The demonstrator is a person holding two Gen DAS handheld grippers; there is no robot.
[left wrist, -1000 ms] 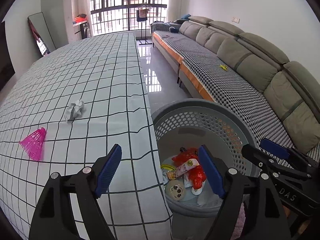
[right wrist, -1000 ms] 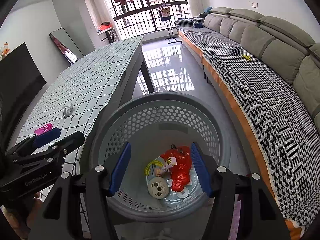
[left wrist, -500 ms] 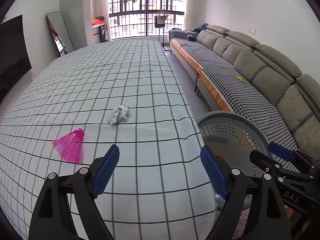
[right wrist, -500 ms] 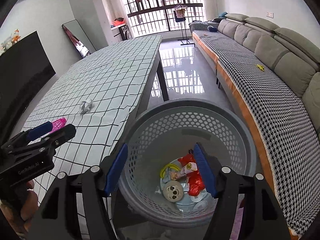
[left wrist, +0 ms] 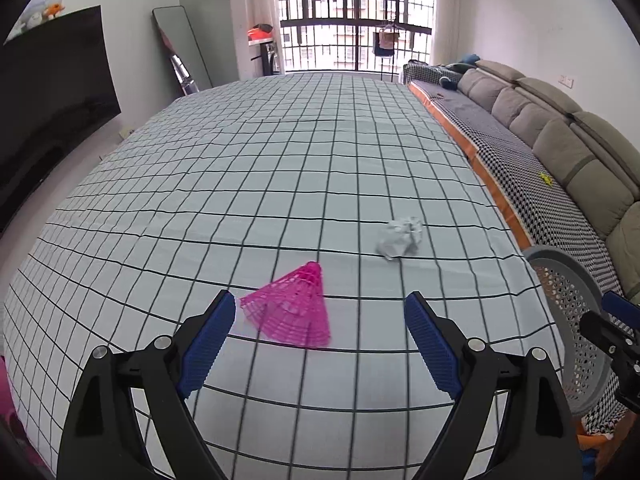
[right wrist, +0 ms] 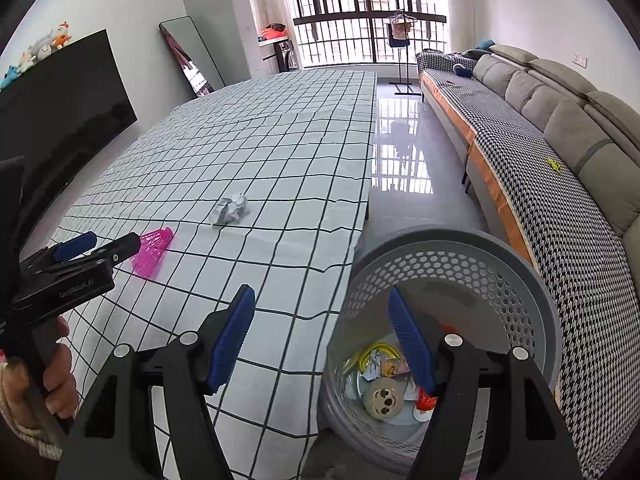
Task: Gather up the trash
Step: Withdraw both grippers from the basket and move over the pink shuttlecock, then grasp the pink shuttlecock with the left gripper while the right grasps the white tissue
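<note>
A pink plastic shuttlecock [left wrist: 292, 308] [right wrist: 154, 250] lies on its side on the checked tablecloth [left wrist: 280, 160]. My left gripper [left wrist: 319, 298] [right wrist: 116, 240] hovers just before it, jaws opening, nothing pressed between the blue pads. A crumpled white paper ball [left wrist: 400, 236] [right wrist: 231, 209] sits farther on, to the right. My right gripper [right wrist: 321, 291] [left wrist: 616, 316] is open and empty over the table's right edge and the grey perforated basket [right wrist: 460, 236] [left wrist: 560, 256]. Wrappers and a round smiley item [right wrist: 384, 392] lie in the basket.
The basket stands on the floor between the table edge and a long grey sofa [right wrist: 560, 200] with a houndstooth cover. A dark TV [left wrist: 48, 80] and a leaning mirror [left wrist: 180, 48] are at the left. A hand [right wrist: 60, 384] holds the left gripper's handle.
Both views swung left, from the basket toward the tabletop. The shuttlecock now lies right before the left gripper's tips, and the right gripper's jaws stand wider.
</note>
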